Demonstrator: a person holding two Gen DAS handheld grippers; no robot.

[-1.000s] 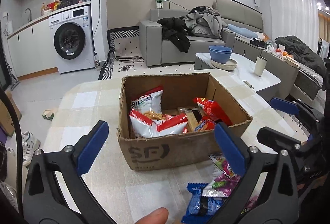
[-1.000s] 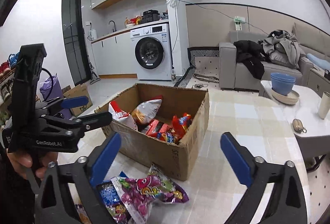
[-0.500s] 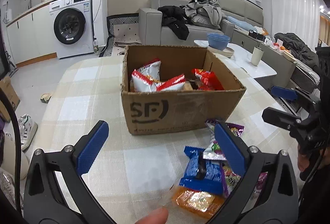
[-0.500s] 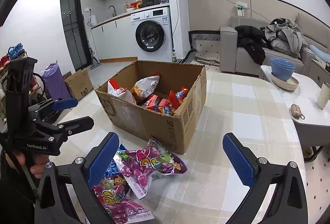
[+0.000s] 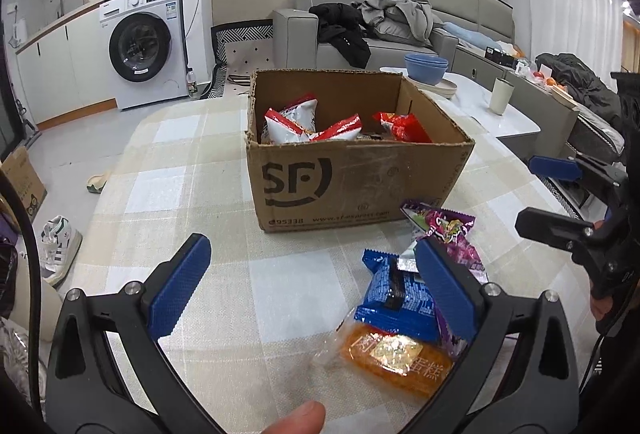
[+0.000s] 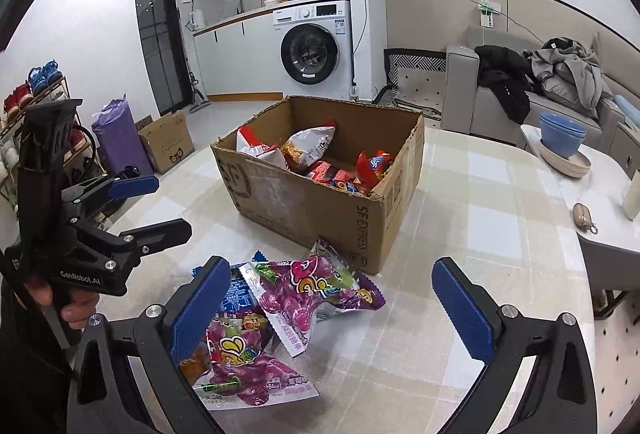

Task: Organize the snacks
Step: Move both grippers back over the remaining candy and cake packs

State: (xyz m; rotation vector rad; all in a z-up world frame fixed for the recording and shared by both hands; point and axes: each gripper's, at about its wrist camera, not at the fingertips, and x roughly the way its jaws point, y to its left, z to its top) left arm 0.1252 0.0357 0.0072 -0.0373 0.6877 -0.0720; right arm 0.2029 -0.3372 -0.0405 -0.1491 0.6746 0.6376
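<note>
Checked cloth covers the desk in a living room, with a washing machine and grey sofa beyond an open cardboard box holding red and white snack bags. Seen from the left wrist, the left claw hangs empty with fingers spread, in front of the box; a blue packet, an orange cake packet and a purple candy bag lie just before the box's near right corner. From the right wrist, the right claw is likewise wide apart and empty above two purple candy bags, which lie overlapping at the foot of the box. A hand grips the left claw's handle, left of the box.
</note>
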